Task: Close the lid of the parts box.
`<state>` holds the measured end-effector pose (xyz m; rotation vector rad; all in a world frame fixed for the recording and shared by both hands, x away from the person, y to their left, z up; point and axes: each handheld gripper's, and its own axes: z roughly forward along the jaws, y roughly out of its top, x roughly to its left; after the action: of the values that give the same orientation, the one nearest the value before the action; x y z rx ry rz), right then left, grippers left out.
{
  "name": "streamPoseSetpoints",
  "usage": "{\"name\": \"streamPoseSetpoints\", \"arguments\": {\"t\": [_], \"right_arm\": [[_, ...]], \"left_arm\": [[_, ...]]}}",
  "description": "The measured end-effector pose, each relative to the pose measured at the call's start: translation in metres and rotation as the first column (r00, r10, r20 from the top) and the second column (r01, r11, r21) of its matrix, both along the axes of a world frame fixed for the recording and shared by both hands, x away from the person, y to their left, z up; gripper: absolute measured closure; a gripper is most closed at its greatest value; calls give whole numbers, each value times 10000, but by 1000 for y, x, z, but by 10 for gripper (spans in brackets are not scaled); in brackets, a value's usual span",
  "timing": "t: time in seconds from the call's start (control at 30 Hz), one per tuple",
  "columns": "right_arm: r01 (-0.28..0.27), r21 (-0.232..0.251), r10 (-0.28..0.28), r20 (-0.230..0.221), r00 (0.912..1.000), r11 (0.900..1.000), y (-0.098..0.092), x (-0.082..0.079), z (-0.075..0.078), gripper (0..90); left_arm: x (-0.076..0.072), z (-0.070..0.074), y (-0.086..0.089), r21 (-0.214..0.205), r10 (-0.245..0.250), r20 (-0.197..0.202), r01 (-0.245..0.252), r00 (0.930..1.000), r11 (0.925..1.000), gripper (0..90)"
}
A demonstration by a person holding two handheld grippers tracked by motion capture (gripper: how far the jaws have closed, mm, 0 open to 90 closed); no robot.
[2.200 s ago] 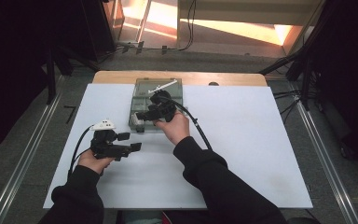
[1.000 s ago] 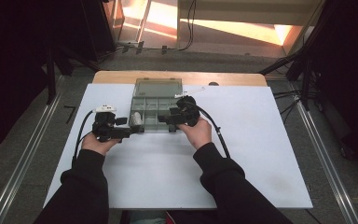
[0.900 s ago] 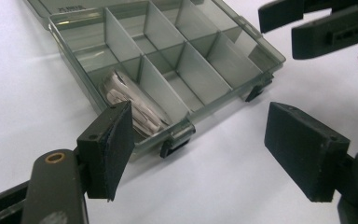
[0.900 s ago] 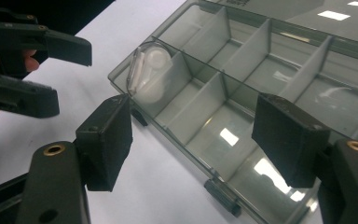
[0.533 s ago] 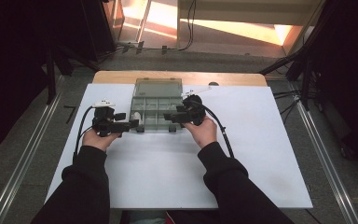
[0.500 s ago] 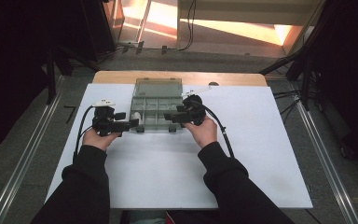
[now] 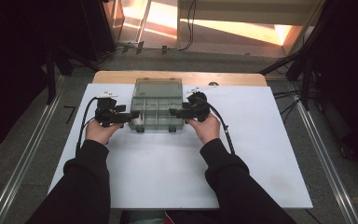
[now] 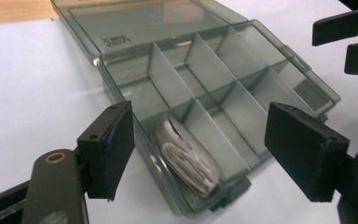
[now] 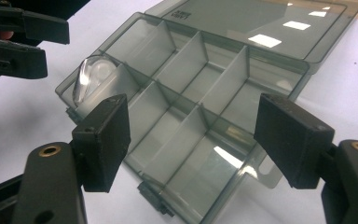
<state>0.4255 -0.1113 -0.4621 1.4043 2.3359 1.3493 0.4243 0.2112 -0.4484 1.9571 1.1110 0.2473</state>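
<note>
Box: we see a smoky clear compartment box [image 7: 157, 109] lying open on the white board [image 7: 177, 172], toward its far side, with the lid [image 7: 158, 87] folded back flat toward the wooden strip [image 7: 121, 77].
Contents: in the left gripper view a white coiled item [image 8: 186, 157] leans on edge in the near corner cell; in the right gripper view it shows as a pale disc [image 9: 91, 77] in the far left corner cell. The other cells look bare.
Box edges: the front wall carries two small dark latches [image 7: 172, 129]; thin dividers [image 9: 200, 46] split the tray into two rows of cells.
Left gripper: the left gripper [image 7: 129, 115] sits at the box's left end, jaws spread wide and holding nothing; in its own view the box's near corner lies between the two pads [image 8: 112, 144], but we cannot tell whether they touch it.
Right gripper: the right gripper [image 7: 176, 112] sits at the box's right end, also parted and empty, its pads [image 9: 291, 137] either side of the front right corner.
Open room: we find wide bare board in front of the box and to the right of the right hand [image 7: 207, 128]; less on the left, where the left hand [image 7: 100, 132] is nearer the board's edge.
View differences: the high view gives the whole layout but not the cells' contents; the gripper views show the coil, the dividers and the embossed mark on the lid [image 8: 119, 43].
</note>
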Motion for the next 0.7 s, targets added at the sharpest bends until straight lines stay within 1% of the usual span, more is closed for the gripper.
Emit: {"name": "streamPoseSetpoints", "arguments": {"t": [0.03, 0.1, 0.17, 0.23, 0.27, 0.3, 0.33, 0.37, 0.4, 0.43, 0.53, 0.6, 0.7], "right_arm": [[36, 17, -36, -15, 10000, 10000, -1, 1, -1, 249], [116, -64, -116, -59, 9999, 9999, -2, 5, -1, 249], [185, -187, -185, -44, 9998, 9997, -2, 8, -1, 249], [308, -155, -309, -87, 9995, 9994, -3, 11, 0, 249], [341, -124, -342, -71, 9994, 9993, -4, 13, 1, 249], [381, -121, -381, -51, 9993, 9992, -4, 14, 1, 249], [449, -153, -450, -68, 9990, 9989, -4, 16, 2, 249], [442, -190, -443, -62, 9990, 9988, -4, 18, 3, 248], [475, -175, -476, -50, 9989, 9987, -4, 19, 3, 249], [494, -183, -495, -81, 9987, 9986, -5, 21, 3, 249], [574, -256, -575, -51, 9983, 9980, -5, 25, 2, 249], [677, -241, -680, -86, 9977, 9974, -5, 28, 0, 249], [863, -382, -871, -187, 9960, 9955, -6, 34, -1, 249]], "left_arm": [[2, 0, 0, 18, 55, 92, -56, 9999, 10000, 245], [7, 0, 0, -9, 100, 74, -100, 9999, 9999, 245], [11, 1, -1, 83, 156, 105, -157, 9998, 9998, 245], [15, 1, -1, 87, 156, 88, -156, 9998, 9998, 245], [16, 1, -1, 115, 241, 142, -243, 9996, 9996, 245], [17, 1, -1, 69, 330, 191, -331, 9993, 9994, 245], [19, 2, 0, 1, 349, 136, -349, 9993, 9994, 246], [21, 2, 0, 26, 360, 107, -360, 9993, 9993, 246], [23, 3, -1, 124, 383, 175, -385, 9991, 9992, 246], [25, 3, -1, 131, 395, 198, -398, 9990, 9991, 246], [32, 5, -1, 3, 434, 324, -434, 9985, 9991, 246], [37, 5, -2, 57, 474, 312, -476, 9984, 9989, 246], [43, 4, -2, 145, 555, 396, -561, 9977, 9983, 246]]}}
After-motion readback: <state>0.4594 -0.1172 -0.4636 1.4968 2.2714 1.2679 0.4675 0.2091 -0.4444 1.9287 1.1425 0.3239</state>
